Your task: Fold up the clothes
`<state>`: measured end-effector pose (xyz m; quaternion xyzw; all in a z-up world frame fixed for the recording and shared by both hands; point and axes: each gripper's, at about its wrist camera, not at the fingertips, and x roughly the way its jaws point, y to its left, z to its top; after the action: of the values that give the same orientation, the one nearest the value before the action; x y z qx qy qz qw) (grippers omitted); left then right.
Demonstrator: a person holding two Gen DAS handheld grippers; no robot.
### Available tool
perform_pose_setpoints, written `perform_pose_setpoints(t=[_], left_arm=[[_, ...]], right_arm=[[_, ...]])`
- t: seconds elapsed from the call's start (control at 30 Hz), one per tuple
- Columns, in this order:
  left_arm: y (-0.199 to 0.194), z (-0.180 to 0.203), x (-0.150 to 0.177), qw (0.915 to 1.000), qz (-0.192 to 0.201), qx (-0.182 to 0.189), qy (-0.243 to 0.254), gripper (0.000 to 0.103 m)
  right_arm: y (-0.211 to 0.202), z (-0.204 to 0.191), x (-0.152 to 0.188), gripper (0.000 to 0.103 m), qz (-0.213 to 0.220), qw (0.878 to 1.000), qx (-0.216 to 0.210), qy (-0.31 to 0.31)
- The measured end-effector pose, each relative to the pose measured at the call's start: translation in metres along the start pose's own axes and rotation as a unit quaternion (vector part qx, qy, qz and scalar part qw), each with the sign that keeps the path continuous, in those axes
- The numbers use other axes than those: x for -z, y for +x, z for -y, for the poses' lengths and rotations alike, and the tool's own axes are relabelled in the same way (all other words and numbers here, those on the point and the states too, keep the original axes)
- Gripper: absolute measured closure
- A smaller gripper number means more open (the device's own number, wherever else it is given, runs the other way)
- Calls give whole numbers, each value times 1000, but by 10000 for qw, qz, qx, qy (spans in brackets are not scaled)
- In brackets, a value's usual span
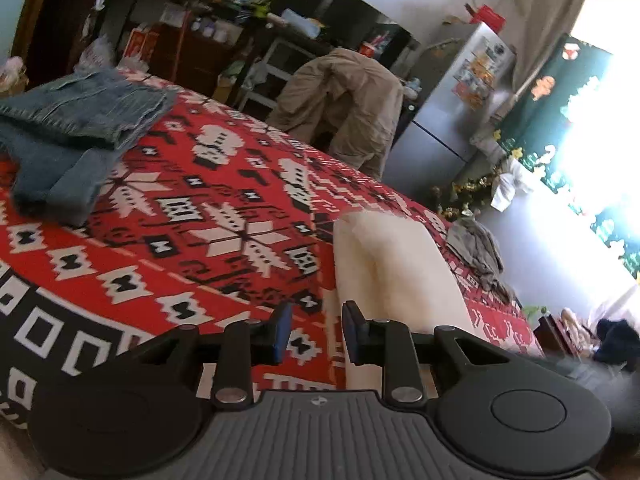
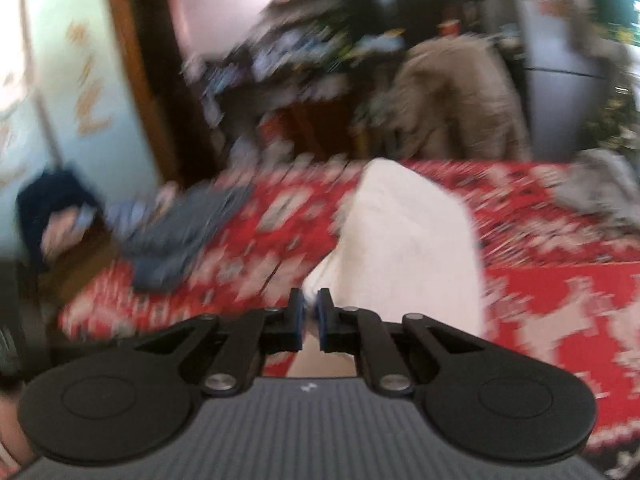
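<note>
A white garment (image 1: pixel 396 272) lies in a long folded strip on the red patterned bedspread (image 1: pixel 208 240). My left gripper (image 1: pixel 316 332) hovers open at its near end. The bedspread shows through the gap, and the right fingertip (image 1: pixel 354 328) overlaps the cloth's left edge. In the blurred right wrist view the white garment (image 2: pixel 408 232) runs up to my right gripper (image 2: pixel 310 312), whose jaws stand almost together with a white fold pinched between the blue pads. A folded pair of blue jeans (image 1: pixel 76 132) (image 2: pixel 176 232) rests further back on the bed.
A crumpled grey garment (image 1: pixel 478 252) (image 2: pixel 600 192) lies near the bed's far right edge. Behind the bed a tan jacket (image 1: pixel 344 100) (image 2: pixel 452 104) hangs over a chair, with cluttered shelves (image 1: pixel 208 8) and a silver fridge (image 1: pixel 452 112).
</note>
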<state>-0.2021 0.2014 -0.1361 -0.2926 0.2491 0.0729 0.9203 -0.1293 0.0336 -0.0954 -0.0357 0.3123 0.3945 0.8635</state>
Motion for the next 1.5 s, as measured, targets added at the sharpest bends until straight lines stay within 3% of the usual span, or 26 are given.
perform_pose_setpoints(t=[0.13,0.2,0.27,0.33,0.43,0.57,0.7,0.87,0.97,1.07,1.23,1.5], left_arm=[[3,-6,1,9998,-98,96,-121,77],[6,-6,1,9995,-175,202,-172,77],[9,-6,1,9988,-250,360,-241,77],[11,-6,2,9979,-320,487,-298,77],[12,-10,3,9954,-426,681,-520,77],[17,-6,2,9908,-543,1055,-651,78],[30,-1,-3,9845,-708,1443,-701,78],[55,4,-12,9853,-724,1430,-597,77],[67,2,-17,9816,-738,1595,-744,67],[81,-10,-18,9718,-806,1739,-1374,65],[95,-35,-18,9330,-817,2403,-2553,64],[117,-56,-13,8809,-1271,3185,-3262,64]], right_arm=[[32,-15,19,95,-465,9983,85,-352],[33,-8,17,94,-460,9988,-8,-191],[32,-4,15,85,-440,9988,-182,-98],[30,-2,15,85,-447,9981,-425,-37],[17,2,14,84,-262,9988,-423,-6],[-6,25,6,79,83,9994,-180,277],[-22,59,4,75,151,9979,191,595],[-35,92,12,75,163,9933,429,1059],[-41,101,16,75,173,9914,510,1190],[-43,104,20,75,163,9908,521,1239],[-42,103,21,74,156,9907,496,1256],[-40,98,22,73,94,9912,454,1237]])
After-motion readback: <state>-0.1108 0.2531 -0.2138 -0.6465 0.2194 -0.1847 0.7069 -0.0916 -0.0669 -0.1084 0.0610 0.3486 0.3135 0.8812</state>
